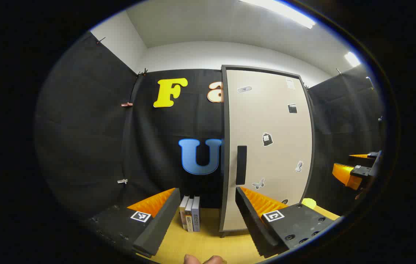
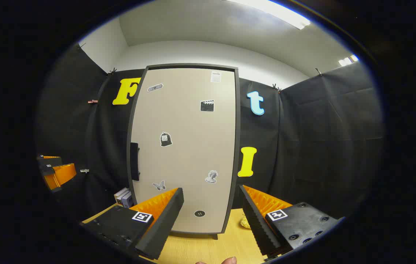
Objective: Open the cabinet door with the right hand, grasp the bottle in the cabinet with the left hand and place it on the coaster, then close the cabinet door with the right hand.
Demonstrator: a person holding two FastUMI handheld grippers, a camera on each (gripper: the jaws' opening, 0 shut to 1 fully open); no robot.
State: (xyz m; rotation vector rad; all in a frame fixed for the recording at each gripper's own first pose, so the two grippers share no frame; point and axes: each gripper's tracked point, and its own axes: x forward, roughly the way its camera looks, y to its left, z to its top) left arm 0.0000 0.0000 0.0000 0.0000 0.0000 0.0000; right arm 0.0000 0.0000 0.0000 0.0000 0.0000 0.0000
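Observation:
A tall beige cabinet door (image 1: 266,146) with a dark frame stands closed on the wooden table; small stickers dot it, and a dark vertical handle (image 1: 241,165) sits at its left edge. The right gripper view faces the same door (image 2: 186,146) head on, handle (image 2: 134,161) at its left. My left gripper (image 1: 204,223) is open, held back from the cabinet with the handle above its right finger. My right gripper (image 2: 211,220) is open in front of the door's lower part. The other gripper (image 1: 354,170) shows at the right edge. The bottle is hidden behind the door.
Three books (image 1: 190,218) stand upright on the wooden table (image 1: 208,242) left of the cabinet. A small yellow object (image 1: 308,202) lies on the table right of the cabinet, also seen as a yellow object (image 2: 245,222). Black cloth walls surround the booth.

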